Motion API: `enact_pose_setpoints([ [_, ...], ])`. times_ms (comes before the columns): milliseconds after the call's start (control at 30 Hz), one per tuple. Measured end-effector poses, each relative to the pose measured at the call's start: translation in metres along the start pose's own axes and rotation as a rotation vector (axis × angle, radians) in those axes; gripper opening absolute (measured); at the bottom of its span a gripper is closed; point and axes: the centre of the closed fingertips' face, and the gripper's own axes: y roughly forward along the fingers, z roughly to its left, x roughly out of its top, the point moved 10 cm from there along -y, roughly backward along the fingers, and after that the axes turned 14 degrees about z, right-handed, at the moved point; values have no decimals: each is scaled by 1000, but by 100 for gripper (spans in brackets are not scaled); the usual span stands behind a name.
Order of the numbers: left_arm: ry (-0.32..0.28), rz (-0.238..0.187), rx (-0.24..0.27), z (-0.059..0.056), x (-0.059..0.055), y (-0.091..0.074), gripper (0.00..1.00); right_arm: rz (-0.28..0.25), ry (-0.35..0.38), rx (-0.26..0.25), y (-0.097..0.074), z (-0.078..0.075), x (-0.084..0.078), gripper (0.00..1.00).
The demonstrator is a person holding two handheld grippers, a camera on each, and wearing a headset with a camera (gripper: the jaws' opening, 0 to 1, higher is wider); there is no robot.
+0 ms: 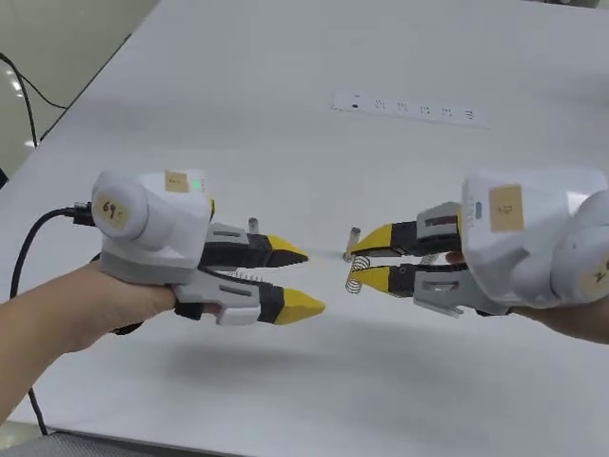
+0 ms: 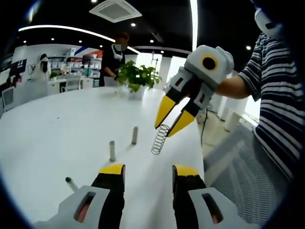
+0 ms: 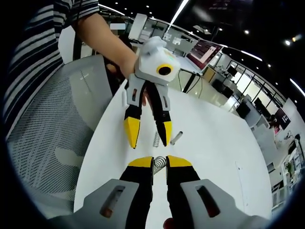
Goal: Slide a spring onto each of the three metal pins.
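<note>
My right gripper (image 1: 365, 261) is shut on a small steel spring (image 1: 357, 276) that hangs from its yellow tips just above the white table. The same spring (image 2: 160, 139) dangles from the right gripper (image 2: 169, 123) in the left gripper view and sits between the closed-in jaws of the right gripper (image 3: 160, 163). My left gripper (image 1: 297, 279) faces it from the left, open and empty. Three short metal pins stand on the table: one pin (image 2: 135, 135), a second pin (image 2: 112, 150) and a third pin (image 2: 71, 183). One pin (image 1: 254, 226) shows behind the left gripper, another pin (image 1: 354, 235) by the right tips.
A white power strip (image 1: 409, 108) lies at the far side of the table (image 1: 285, 86). A black cable (image 1: 24, 249) runs off the left edge. A grey mesh chair (image 3: 43, 129) stands by the table's near edge. A potted plant (image 2: 136, 76) sits far across.
</note>
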Motion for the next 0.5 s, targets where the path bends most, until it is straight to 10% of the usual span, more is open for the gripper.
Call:
enact_pose_setpoints([
  [500, -75, 11, 111, 17, -26, -37, 53, 14, 11, -23, 1, -4, -7, 7],
])
